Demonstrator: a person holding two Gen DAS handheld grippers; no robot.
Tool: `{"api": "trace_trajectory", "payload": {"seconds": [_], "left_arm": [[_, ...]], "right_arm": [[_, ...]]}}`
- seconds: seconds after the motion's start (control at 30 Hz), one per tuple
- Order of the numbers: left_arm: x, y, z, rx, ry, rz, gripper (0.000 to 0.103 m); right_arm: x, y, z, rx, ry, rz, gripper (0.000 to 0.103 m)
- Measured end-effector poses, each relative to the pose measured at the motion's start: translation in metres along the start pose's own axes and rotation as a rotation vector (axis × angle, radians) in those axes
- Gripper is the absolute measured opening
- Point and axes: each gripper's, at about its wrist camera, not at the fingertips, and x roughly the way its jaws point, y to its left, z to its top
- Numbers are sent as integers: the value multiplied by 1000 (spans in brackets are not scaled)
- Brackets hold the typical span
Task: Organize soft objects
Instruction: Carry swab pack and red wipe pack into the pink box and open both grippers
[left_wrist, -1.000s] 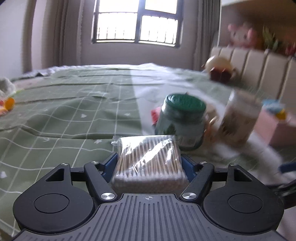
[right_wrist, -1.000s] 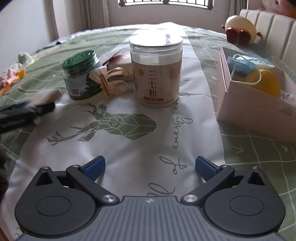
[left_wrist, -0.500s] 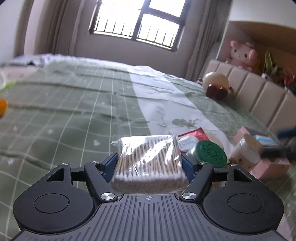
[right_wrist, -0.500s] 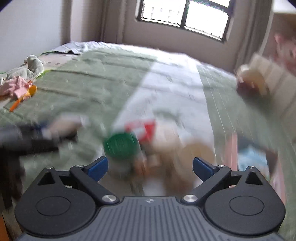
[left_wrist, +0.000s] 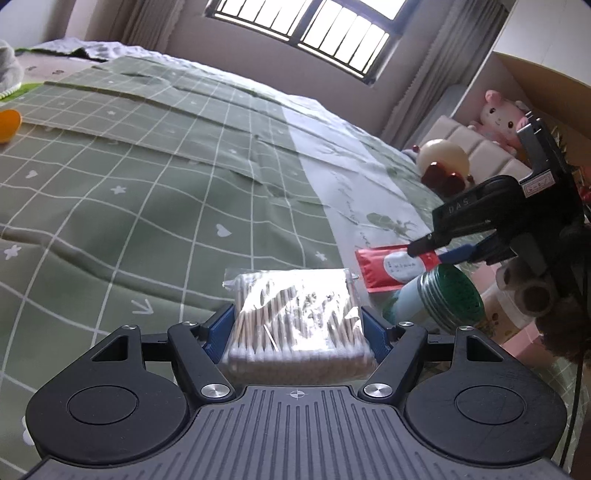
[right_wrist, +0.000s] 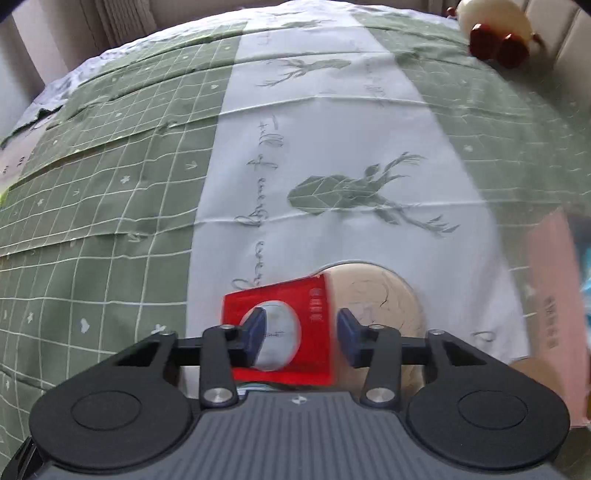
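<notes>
Now, near to far, with both tools over the bed.

Left tool (left_wrist: 298, 326): closed on the clear plastic packet of wooden cotton swabs (left_wrist: 295, 314), blue pads pinching both sides, packet lifted off the bed. Same grip as a second ago, but the view has swung up and left, away from the jars.

Right tool (right_wrist: 298, 332): big change here. A second ago it sat wide open, back from the cluster; now it has dived in over the flat red sachet with a round white window (right_wrist: 286, 328) and the jaws have narrowed to about the sachet's width. The left pad overlaps the sachet, the right pad stands just off its edge. Not gripping yet, I'd judge. The left camera shows this tool (left_wrist: 436, 248) tipped down onto the same sachet (left_wrist: 391, 266).

Cluster: a green-lidded glass jar (left_wrist: 439, 295) just beside the sachet; a round beige lid (right_wrist: 373, 299) under and right of it in the right view.

Pink box (right_wrist: 554, 295): at the right edge, blurred; likely the drop-off, though that is my guess.

Bed (left_wrist: 147, 184): green grid cover, white deer-print strip down the middle.

Far end: a cream egg-shaped toy with red feet (left_wrist: 443, 162) by the padded headboard.

Meaning: one soft item secured, a second about to be pinched; both then need carrying to the box.
</notes>
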Motion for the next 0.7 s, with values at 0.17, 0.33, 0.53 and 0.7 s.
{"api": "trace_trajectory", "payload": {"seconds": [0.17,0.33,0.53,0.7], "left_arm": [[2,0,-2,-2,12,16,77],[1,2,-3,-3,14,21,77],[0,6,-4,-20,16,18,77],[-2,6,-4,-15,17,15,77]], "right_arm": [[-15,30,-5,-98,0,130,31],[-3,64,-7,-140,33,131,32],[14,69,11,-85,58,72,75],[42,67,40,31,87,-18,79]]}}
